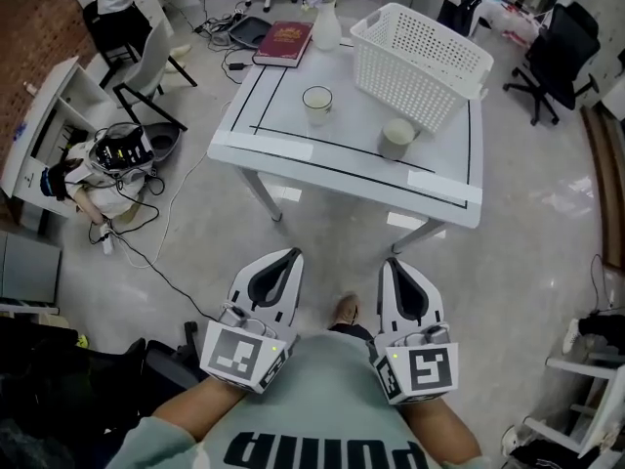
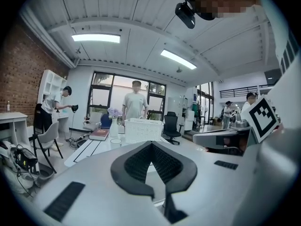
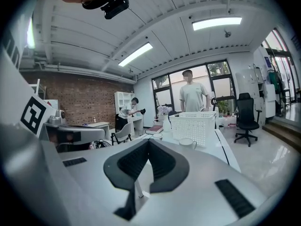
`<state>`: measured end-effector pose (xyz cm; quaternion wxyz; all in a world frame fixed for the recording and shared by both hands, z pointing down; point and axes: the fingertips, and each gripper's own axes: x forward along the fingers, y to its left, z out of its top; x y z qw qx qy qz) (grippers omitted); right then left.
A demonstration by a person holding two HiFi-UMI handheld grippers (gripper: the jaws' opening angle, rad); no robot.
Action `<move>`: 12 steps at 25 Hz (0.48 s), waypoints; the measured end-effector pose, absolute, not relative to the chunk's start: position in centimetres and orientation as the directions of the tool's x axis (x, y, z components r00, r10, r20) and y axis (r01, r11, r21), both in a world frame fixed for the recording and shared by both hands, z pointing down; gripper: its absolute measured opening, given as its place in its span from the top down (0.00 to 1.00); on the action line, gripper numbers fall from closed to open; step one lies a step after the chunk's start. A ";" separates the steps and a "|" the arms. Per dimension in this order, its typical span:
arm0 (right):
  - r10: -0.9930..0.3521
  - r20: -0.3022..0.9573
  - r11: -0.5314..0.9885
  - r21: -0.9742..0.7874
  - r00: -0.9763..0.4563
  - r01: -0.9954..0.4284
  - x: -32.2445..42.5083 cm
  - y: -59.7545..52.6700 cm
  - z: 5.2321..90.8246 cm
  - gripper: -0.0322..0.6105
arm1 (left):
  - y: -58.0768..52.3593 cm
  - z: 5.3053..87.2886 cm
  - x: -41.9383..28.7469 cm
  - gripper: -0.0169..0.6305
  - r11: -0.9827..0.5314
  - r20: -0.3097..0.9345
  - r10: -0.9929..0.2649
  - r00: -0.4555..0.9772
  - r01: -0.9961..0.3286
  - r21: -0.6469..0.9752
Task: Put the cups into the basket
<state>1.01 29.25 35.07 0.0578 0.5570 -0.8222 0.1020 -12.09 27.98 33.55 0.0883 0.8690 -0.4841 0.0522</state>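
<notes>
The left gripper (image 1: 290, 258) is fully closed, its two dark pads meeting at the tip with nothing held between them; the right gripper (image 1: 393, 265) is the same, closed and empty; both are held level in front of the person's body, side by side and well short of the table (image 1: 342, 159). Each carries a marker cube, the left one (image 1: 239, 355) and the right one (image 1: 422, 371), with black-and-white square patterns and no letters. Beneath them the person's green sweatshirt (image 1: 327, 428) bears large dark print that reads PUMA (upside down from the head view). On the white table, which is edged with a thin black line, the white perforated basket (image 1: 420, 62) sits skewed on the far right part. Both cups stand upright outside it: the cream cup (image 1: 317, 104) near the table's middle, left of the basket and apart from it; the grey cup (image 1: 397, 137) just beside the basket's near corner. At the far left corner lies a red book (image 1: 284, 43) with a gold emblem, its title too small to read; next to it stands a white vase (image 1: 325, 22) of pale purple flowers. A person (image 2: 136, 105) in a light shirt stands behind the table; a black office chair (image 3: 246, 114) stands off to the right.
</notes>
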 end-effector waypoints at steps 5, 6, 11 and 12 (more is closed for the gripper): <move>-0.888 0.207 0.401 -0.092 -0.412 -0.911 3.5 26.5 34.8 0.93 | 25.3 32.8 -9.0 0.97 -0.498 0.172 -0.846 0.505 -0.863 0.085; -0.885 0.207 0.407 -0.091 -0.417 -0.909 4.0 26.1 34.8 0.93 | 24.9 32.7 -8.4 0.97 -0.495 0.172 -0.848 0.502 -0.865 0.082; -0.884 0.206 0.408 -0.097 -0.419 -0.908 6.5 23.9 34.5 0.93 | 23.0 32.3 -6.2 0.97 -0.488 0.172 -0.854 0.491 -0.871 0.063; -0.885 0.207 0.406 -0.100 -0.418 -0.908 6.8 23.5 34.5 0.93 | 22.6 32.2 -5.9 0.97 -0.488 0.173 -0.854 0.490 -0.871 0.059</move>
